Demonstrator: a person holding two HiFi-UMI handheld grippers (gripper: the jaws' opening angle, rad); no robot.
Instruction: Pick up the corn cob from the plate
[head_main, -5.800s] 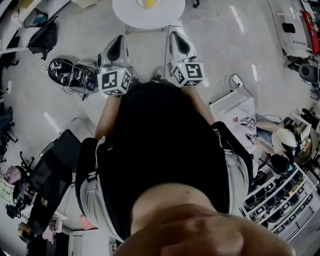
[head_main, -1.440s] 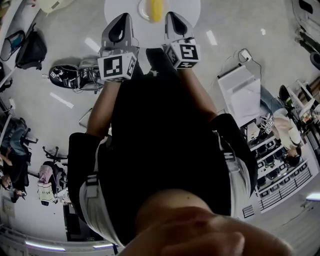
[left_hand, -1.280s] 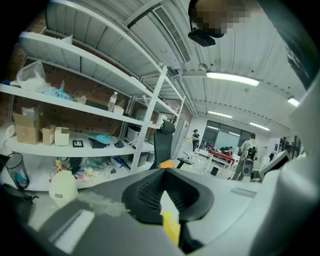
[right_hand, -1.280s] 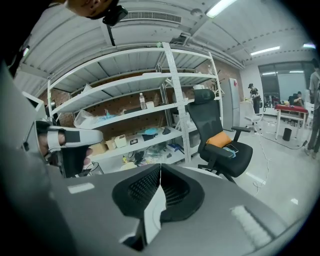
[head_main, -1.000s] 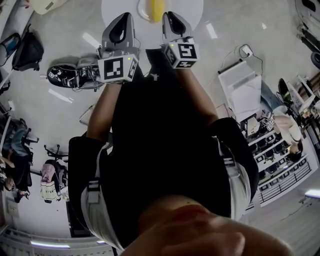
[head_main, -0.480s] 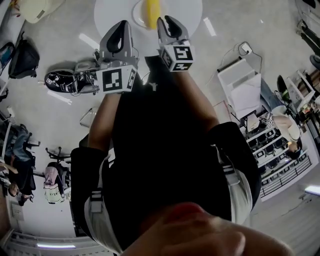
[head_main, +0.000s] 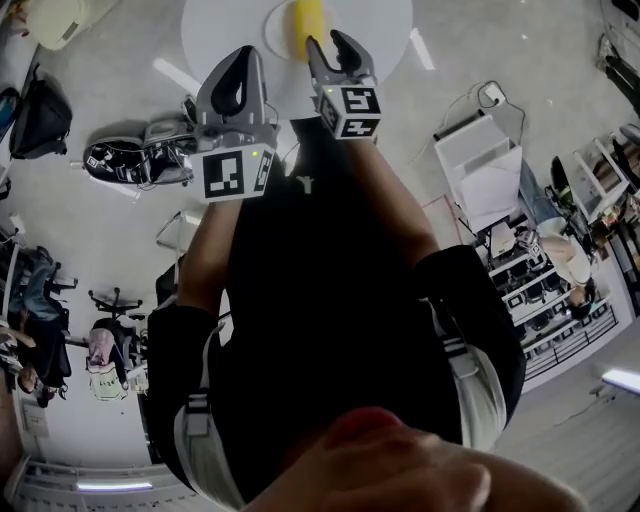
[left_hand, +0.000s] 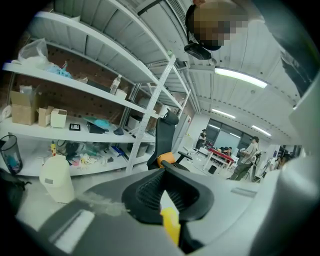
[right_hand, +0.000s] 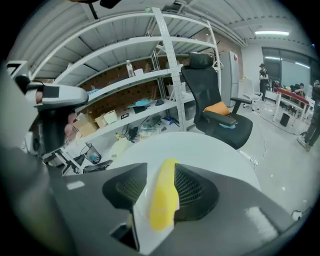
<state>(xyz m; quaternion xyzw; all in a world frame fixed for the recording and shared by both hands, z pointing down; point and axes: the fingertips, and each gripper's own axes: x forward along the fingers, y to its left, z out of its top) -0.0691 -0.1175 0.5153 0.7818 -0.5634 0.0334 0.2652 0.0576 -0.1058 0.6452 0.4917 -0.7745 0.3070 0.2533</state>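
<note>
Grey workshop floor spreads all round a round white table (head_main: 215, 30). On it sits a white plate (head_main: 276, 28) with the yellow corn cob (head_main: 308, 18) lying lengthways towards the person. Behind the table stands a long white shelving rack (right_hand: 165, 70), cluttered with cardboard boxes (left_hand: 22, 107), a bottle and loose packets. A black office chair (right_hand: 212, 95) with an orange cushion on its seat is parked just beyond the table. A cream plastic container (left_hand: 56, 177) and a mesh bin (left_hand: 10, 152) stand near the rack. A black bag (head_main: 42, 95) lies off to the left on the floor, and a few people (left_hand: 248, 157) stand well back in the room.

The right gripper (head_main: 324, 40) points down at the plate. Its jaws have just been opening and stand wider than the cob, which lines up in the gap between them. White plate shows between the cob and the left pad, so nothing is clamped. The left gripper (left_hand: 163, 169) hangs beside it with its tips at the table's near edge, jaws closed tip to tip on nothing. A sliver of yellow shows low in the slit, too little to say what it is. From overhead, the person's dark torso and the two marker cubes hide the near part of the table.
</note>
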